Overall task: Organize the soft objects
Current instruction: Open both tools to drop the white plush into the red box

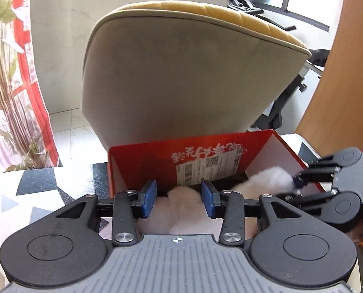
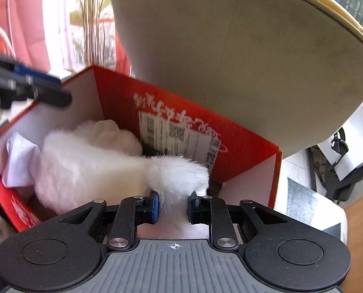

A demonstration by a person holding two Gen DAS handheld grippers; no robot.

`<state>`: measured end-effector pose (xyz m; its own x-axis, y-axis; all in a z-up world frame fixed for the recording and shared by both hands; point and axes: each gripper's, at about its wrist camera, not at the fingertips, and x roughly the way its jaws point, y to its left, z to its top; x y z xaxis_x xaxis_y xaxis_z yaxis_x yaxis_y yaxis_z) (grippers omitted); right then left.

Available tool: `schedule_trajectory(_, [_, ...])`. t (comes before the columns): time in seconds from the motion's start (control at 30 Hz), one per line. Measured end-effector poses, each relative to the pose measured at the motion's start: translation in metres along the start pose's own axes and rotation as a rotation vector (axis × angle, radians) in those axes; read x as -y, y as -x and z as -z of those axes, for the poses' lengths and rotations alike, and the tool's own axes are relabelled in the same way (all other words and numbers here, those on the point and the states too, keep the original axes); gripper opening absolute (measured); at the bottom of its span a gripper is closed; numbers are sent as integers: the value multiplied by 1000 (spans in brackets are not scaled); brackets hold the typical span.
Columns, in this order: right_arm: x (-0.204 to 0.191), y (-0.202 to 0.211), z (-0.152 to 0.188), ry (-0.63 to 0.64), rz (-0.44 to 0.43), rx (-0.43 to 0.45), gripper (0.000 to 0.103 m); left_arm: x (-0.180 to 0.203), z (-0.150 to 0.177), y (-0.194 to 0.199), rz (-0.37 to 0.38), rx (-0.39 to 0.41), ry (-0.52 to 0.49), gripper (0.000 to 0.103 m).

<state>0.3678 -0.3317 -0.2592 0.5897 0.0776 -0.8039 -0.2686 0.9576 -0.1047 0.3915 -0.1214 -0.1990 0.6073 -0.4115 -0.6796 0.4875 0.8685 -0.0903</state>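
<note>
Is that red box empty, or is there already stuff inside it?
Not empty. The open red box already holds white fluffy items and a crumpled white cloth against its left wall.

A box [image 2: 242, 146] stands on the tabletop [image 1: 47, 190], with a chair [image 1: 181, 73] just behind it. In the box lie a fluffy toy [image 2: 83, 166], a plush piece [image 2: 108, 131] behind it and a cloth [image 2: 20, 161] to its left.

Your two wrist cameras looked down along their fingers, close over the red box [image 1: 142, 161], one from each side; both shared its labelled wall and the chair [image 2: 267, 61] behind.
</note>
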Motion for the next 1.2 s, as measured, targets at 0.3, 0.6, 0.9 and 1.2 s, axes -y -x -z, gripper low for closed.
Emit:
schedule_trajectory(0.3, [-12,-20,0,-42,-72,-104,19,8,3,-6,-11,-18,-20,43])
schedule_trajectory(0.6, [-4,-14,15,-133,-32,-140,24,8,12,-1,-34,-31,-27,43])
schedule_trajectory(0.9, [-3,23,18,-170,35,-62,44,7,27,18,-75,-41,-25,43])
schedule_trajectory(1.2, [-12,77,41,-246,36,113,87,2,53,53,-71,-25,-7,60])
